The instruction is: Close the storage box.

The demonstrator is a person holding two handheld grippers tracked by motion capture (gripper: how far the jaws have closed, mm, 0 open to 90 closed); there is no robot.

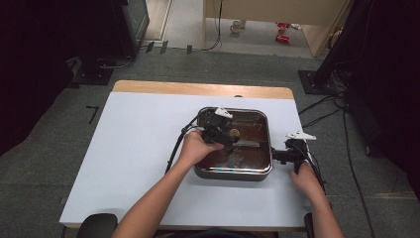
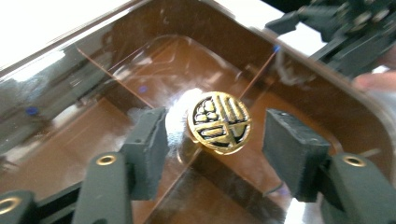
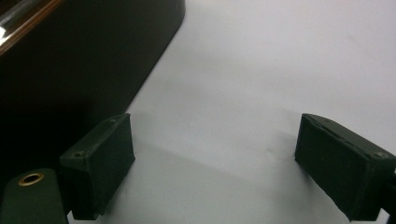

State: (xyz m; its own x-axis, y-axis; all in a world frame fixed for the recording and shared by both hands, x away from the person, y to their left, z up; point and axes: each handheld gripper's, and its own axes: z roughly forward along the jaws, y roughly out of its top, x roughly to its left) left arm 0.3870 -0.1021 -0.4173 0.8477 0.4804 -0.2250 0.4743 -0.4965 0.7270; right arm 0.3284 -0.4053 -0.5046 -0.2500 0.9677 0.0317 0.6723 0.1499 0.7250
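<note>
The left gripper (image 2: 212, 142) hovered inside the square pan (image 1: 267, 130), jaws spread around the gold knob (image 2: 219, 122) without touching. The right gripper (image 3: 215, 165) gaped over the desk (image 1: 138, 148) beside the pan's right edge.

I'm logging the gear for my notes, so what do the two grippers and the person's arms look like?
Both grippers, left gripper and right gripper, are black, each topped by a grey three-cornered plate with a black cable trailing back. The jaws carry dark blocky pads and brass-coloured rivets. The forearms are bare, no sleeves in view.

Brown lid (image 2: 140, 70), gold-black patterned knob (image 2: 219, 122), seemingly
</note>
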